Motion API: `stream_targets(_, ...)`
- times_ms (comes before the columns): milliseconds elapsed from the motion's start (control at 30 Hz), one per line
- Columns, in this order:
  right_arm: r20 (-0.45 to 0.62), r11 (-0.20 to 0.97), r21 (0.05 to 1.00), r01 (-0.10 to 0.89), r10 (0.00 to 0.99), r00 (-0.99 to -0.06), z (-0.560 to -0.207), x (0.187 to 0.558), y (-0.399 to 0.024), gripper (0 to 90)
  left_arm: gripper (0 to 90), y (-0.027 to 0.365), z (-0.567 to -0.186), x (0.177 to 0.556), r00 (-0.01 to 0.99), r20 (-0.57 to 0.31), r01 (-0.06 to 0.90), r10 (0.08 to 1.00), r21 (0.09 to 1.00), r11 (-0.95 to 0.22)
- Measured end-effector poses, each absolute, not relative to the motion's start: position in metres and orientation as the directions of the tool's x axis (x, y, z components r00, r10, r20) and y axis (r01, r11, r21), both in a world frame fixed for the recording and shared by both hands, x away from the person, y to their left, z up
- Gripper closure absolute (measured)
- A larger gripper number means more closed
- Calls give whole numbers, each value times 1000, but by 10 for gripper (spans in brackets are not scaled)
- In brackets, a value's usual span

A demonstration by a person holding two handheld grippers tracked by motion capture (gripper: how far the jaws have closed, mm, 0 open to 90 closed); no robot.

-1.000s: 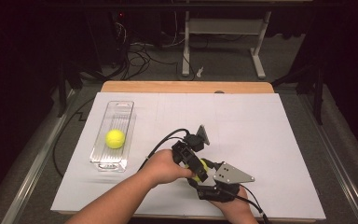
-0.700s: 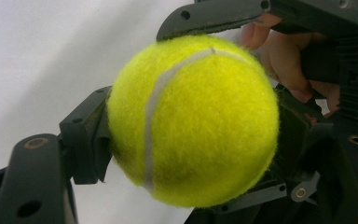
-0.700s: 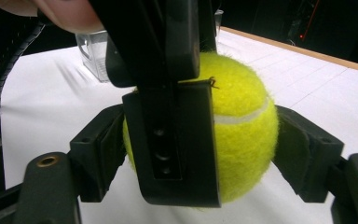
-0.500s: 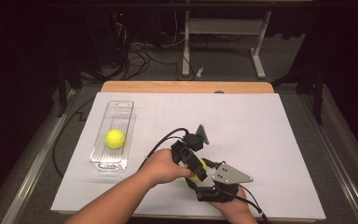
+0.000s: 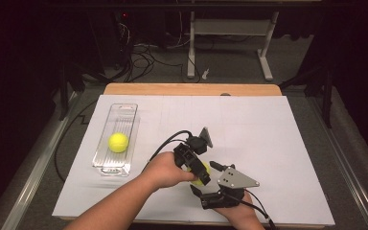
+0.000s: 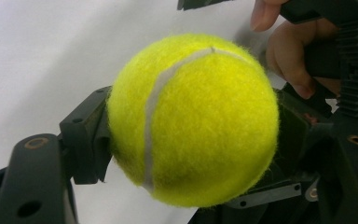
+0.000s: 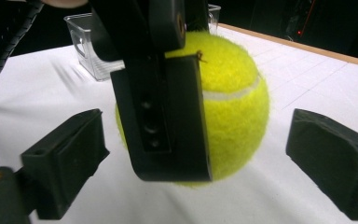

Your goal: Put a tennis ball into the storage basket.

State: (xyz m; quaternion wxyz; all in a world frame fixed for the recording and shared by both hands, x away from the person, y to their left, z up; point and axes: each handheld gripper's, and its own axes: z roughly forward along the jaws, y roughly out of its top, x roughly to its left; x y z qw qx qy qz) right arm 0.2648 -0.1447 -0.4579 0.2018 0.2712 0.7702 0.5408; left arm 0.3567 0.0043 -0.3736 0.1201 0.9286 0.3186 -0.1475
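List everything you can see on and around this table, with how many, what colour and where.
tennis ball in the tool: one, yellow-green, clamped between the left tool's pads near the table's front edge.
tennis ball in the bin: one, yellow-green, lying inside the clear bin.
clear bin: one, see-through plastic, long and narrow, on the left of the paper.
paper sheet: one, white, covering most of the tabletop.
wooden tabletop: one, light brown, showing along the far edge.
desk frame: one, white, on the floor behind the table.
left tool: one, black, shut on the ball.
right tool: one, black, jaws just opened, standing off either side of the ball.
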Motion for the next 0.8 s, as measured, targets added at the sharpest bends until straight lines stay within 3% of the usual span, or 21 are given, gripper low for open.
stream_targets(133,-18,269,941,205,646,-763,-458,265,-144,5,264,7,-373,358,746,-349,638,566,132,-759)
stream_targets(800,-20,269,940,210,658,-753,-459,266,-149,4,264,31,-374,363,724,-317,671,612,122,-731)
